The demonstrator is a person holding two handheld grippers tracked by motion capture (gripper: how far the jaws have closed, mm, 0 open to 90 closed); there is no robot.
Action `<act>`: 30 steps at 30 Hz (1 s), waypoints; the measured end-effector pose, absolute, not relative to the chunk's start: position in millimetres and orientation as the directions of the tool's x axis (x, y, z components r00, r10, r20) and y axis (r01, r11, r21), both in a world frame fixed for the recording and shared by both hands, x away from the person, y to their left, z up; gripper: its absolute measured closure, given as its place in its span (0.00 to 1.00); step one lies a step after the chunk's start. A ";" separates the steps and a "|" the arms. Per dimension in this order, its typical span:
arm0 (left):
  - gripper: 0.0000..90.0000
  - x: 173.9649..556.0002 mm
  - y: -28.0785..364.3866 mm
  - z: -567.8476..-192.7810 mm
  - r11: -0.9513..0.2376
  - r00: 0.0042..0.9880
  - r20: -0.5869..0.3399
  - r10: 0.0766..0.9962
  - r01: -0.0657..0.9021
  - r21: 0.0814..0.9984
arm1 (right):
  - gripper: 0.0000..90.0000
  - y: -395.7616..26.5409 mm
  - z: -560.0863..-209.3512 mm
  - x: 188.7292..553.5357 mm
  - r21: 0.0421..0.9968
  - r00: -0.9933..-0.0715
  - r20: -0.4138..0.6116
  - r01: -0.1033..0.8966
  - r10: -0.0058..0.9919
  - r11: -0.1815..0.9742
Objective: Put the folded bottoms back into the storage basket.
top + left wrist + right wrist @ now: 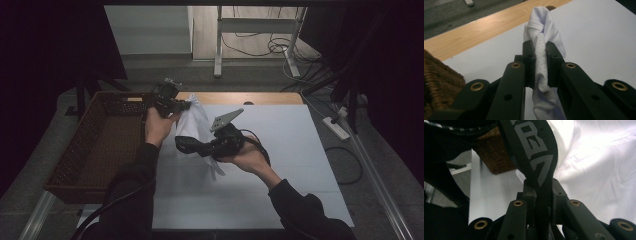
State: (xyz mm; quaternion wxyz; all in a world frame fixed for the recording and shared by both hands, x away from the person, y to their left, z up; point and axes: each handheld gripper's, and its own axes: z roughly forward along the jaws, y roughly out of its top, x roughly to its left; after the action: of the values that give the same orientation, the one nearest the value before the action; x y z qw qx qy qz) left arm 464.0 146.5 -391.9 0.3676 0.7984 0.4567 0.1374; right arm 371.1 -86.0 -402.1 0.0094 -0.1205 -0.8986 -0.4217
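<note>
A white garment [196, 124] with a black elastic waistband hangs above the white table mat [280, 150], stretched between both grippers. My left gripper [184, 105] is shut on a bunched fold of the white dotted fabric [541, 27], which is pinched between its pads; in its own view the left gripper [541, 47] points toward the table's wooden far edge. Lower and to the right, my right gripper [182, 145] is shut on the waistband. In the right gripper view, the black band with grey lettering [534, 147] runs up out of the right gripper [540, 185], with white cloth [599, 170] behind it.
A brown wicker basket [95, 150] stands at the left, against the mat's edge. A strip of wooden tabletop [260, 98] shows beyond the mat. Cables and a power strip [336, 127] lie on the floor at the right, and a desk frame [255, 30] stands farther back.
</note>
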 end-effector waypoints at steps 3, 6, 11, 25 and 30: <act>0.90 463.0 153.6 -385.4 -0.317 0.547 -0.103 0.831 0.617 0.720 | 0.88 -80.6 -397.1 372.1 0.767 -0.972 0.122 0.221 0.201 0.603; 0.90 462.4 161.7 -379.3 -0.308 0.544 -0.103 0.833 0.610 0.730 | 0.88 -72.7 -393.0 372.4 0.776 -0.974 0.113 0.208 0.194 0.595; 0.90 461.9 173.5 -369.6 -0.300 0.537 -0.096 0.838 0.600 0.742 | 0.88 -59.7 -388.7 373.3 0.782 -0.977 0.106 0.197 0.185 0.591; 0.90 463.9 199.6 -345.0 -0.286 0.516 -0.073 0.853 0.581 0.762 | 0.88 -28.2 -372.7 379.8 0.806 -0.984 0.086 0.160 0.156 0.569; 0.90 463.1 211.8 -335.3 -0.268 0.505 -0.077 0.860 0.574 0.774 | 0.88 -18.5 -368.2 382.8 0.817 -0.986 0.081 0.151 0.148 0.557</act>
State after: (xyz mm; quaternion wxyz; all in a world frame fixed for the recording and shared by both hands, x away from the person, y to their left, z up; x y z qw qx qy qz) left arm 463.1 211.8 -335.3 0.3899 0.7750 0.4625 0.1831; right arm 382.8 -18.5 -368.2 0.0013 -0.0848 -0.8824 -0.4629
